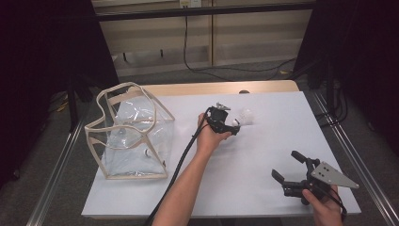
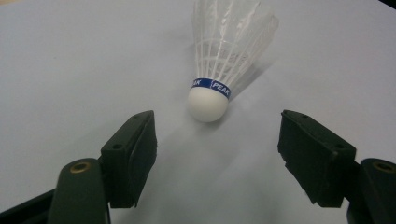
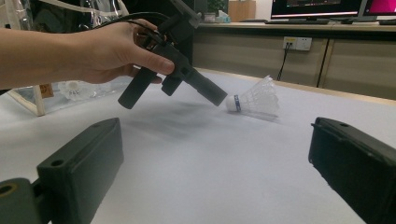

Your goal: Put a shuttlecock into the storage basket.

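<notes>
White tabletop [image 1: 263,160] carries a shuttlecock [image 1: 245,116] lying right of the clear bag [image 1: 129,134], just beyond the left gripper [image 1: 234,126], both it and the right gripper [image 1: 288,167] gaping empty, dark curtains around.

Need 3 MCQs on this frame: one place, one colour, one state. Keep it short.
1. Where does the shuttlecock lie?
A. inside the clear bag
B. on the white table ahead of the left gripper
C. between the right gripper's jaws

2. Colour of the band above its cork?
A. blue
B. red
C. green

3. The left gripper's jaws are:
A. clamped on the cork
B. open, cork untouched
C. shut, empty

B: it lies on the white table.
A: the left gripper view shows a blue band.
B: both pads stand clear of the cork.
</notes>
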Motion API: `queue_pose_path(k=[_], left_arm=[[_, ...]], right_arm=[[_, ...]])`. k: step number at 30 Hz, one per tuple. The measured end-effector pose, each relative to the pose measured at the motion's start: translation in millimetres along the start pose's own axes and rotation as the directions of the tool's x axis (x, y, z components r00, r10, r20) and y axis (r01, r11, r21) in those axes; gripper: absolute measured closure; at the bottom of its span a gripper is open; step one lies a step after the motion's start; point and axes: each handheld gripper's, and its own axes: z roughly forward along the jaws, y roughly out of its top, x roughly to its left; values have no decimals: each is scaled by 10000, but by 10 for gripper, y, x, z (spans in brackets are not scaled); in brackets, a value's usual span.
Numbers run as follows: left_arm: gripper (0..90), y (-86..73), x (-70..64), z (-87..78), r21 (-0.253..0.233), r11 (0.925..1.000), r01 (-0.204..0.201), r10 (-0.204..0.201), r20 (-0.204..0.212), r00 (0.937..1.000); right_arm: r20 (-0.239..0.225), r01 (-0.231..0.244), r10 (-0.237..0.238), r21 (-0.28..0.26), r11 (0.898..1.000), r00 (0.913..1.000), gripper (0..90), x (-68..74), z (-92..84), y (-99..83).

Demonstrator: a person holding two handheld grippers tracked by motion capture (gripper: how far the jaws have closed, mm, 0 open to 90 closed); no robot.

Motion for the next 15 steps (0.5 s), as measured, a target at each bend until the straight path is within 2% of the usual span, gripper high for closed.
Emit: queue_pose_path(k=[9, 15], left_arm=[[314, -12, -3, 57, 133, 9997, -218, 218, 19, 9998], [336, -21, 10, 102, 125, 9997, -196, 196, 20, 9998]], right_arm=[[25, 16, -16, 3, 10000, 10000, 28, 0, -4, 1], [27, -11, 11, 16, 10000, 10000, 28, -2, -3, -1]])
